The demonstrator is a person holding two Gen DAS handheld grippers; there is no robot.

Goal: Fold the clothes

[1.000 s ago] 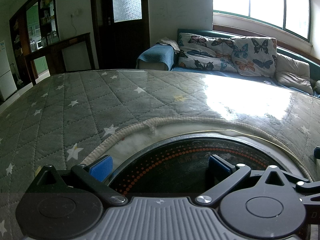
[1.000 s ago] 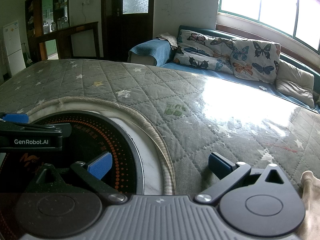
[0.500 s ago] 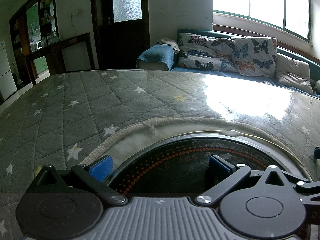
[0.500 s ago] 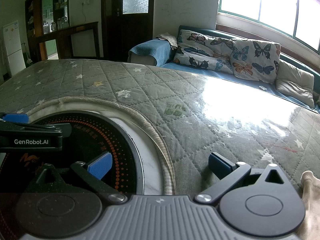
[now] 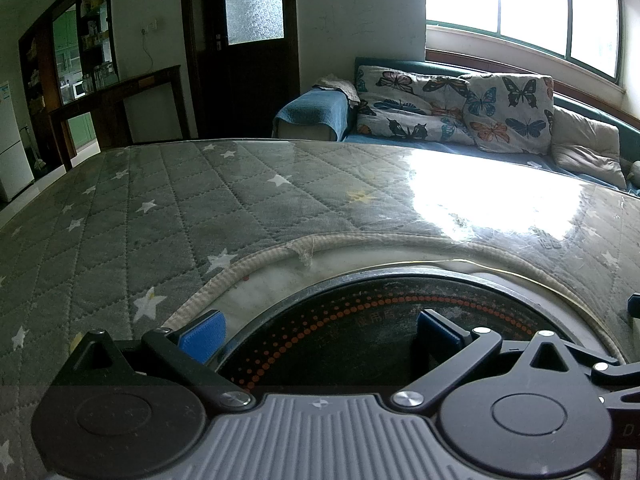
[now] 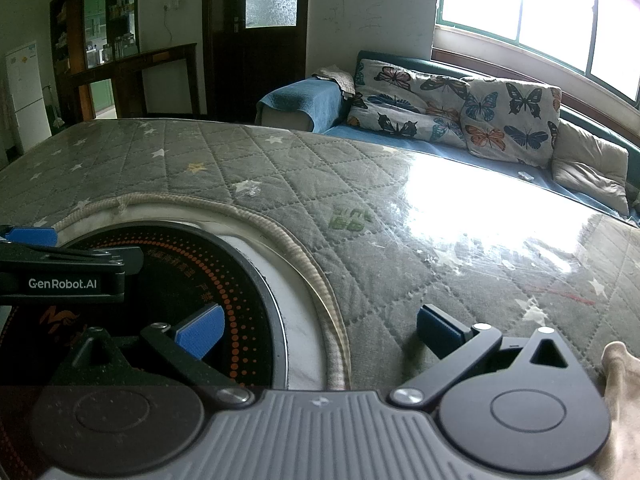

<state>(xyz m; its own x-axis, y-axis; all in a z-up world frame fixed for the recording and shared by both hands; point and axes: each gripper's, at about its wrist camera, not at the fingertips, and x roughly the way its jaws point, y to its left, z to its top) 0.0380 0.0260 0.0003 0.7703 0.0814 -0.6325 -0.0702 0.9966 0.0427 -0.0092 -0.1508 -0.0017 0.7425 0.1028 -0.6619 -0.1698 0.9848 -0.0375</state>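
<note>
Two gripper views over a grey quilted mat (image 5: 160, 216) with white stars. In the left view, the left gripper (image 5: 320, 336) fills the bottom of the frame, its blue-padded jaws spread wide and holding nothing — below them sits a round black cooktop (image 5: 360, 336) ringed with orange dots. In the right view, the right gripper (image 6: 320, 332) is likewise wide and empty, over the mat's edge. A beige cloth (image 6: 618, 396) — only a corner shows — lies at the lower right edge of that frame. A sofa (image 6: 304, 100) with butterfly cushions (image 6: 508, 116) stands at upper right.
</note>
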